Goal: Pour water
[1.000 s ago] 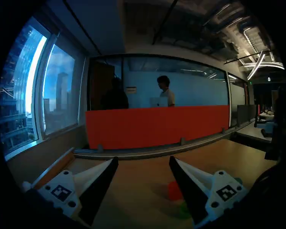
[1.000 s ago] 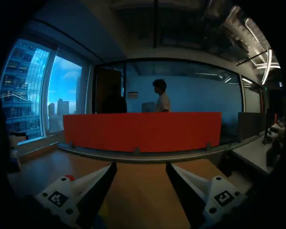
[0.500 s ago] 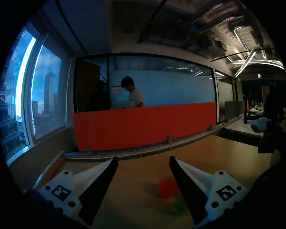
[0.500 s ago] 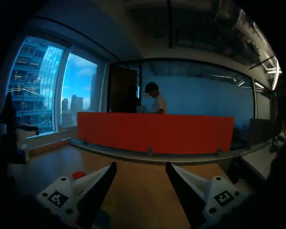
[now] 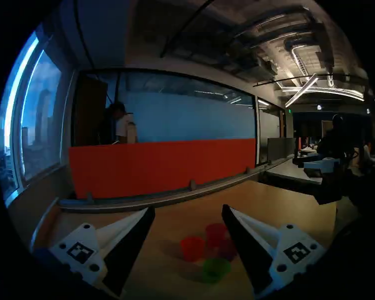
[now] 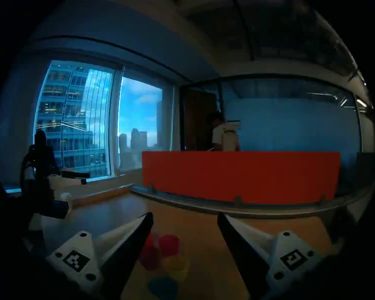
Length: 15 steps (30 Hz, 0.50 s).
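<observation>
The room is dim, with a big window (image 6: 87,130) that shows tall towers and blue sky. A long wooden table (image 5: 287,200) runs up to an orange board (image 5: 162,165) at its far edge. A person (image 6: 222,135) stands behind that board.

In the left gripper view, the left gripper (image 5: 187,211) hangs above the table. Its two fingers are wide apart and there is nothing between them. On the wood in front of it sit a red cup (image 5: 192,248), a second red cup (image 5: 216,233) just behind it, a dark red cup (image 5: 228,249) beside those, and a green cup (image 5: 216,268) nearest. They all stand close together.

In the right gripper view, the right gripper (image 6: 185,216) is spread wide too and holds nothing. Low between its fingers, a yellow cup (image 6: 177,265) and a blue cup (image 6: 162,287) sit on the table next to the red ones. It is too dark to tell whether any cup has water in it.
</observation>
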Each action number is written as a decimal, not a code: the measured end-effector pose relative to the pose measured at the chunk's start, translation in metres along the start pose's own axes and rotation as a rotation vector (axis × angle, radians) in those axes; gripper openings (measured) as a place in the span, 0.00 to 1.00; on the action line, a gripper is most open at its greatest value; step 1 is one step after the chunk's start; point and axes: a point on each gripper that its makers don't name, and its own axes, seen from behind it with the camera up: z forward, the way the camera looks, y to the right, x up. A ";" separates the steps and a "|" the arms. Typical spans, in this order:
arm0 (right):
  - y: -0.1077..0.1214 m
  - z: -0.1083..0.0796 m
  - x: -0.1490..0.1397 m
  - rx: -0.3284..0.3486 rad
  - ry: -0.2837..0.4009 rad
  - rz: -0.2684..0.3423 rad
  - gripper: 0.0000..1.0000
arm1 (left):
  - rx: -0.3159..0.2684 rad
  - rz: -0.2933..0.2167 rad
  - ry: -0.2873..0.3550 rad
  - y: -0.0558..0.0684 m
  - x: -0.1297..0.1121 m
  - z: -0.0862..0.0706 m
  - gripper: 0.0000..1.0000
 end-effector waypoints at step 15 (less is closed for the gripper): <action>-0.018 -0.003 -0.015 0.108 -0.094 -0.036 0.99 | -0.104 0.023 -0.058 0.021 -0.015 0.000 1.00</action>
